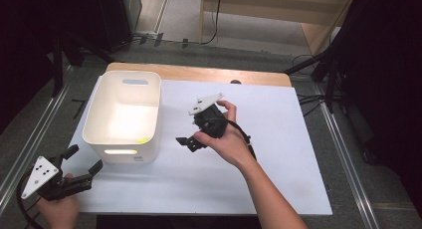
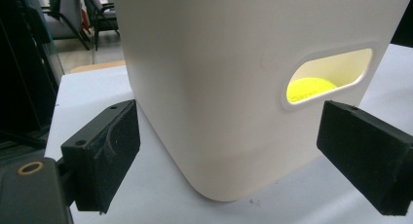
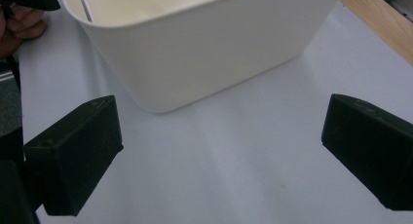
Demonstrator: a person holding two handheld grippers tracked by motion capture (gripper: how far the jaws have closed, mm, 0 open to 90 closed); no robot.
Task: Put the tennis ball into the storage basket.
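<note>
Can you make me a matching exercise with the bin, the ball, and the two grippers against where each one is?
Things:
1. white bin
2. yellow ball
3. left gripper
4. right gripper

Places:
A. inside the bin, seen through its handle slot
B. right of the bin, jaws open over the white table
C. left half of the table
D. table's near left corner, jaws open

Pairs: 1-C, 2-A, 3-D, 4-B
</note>
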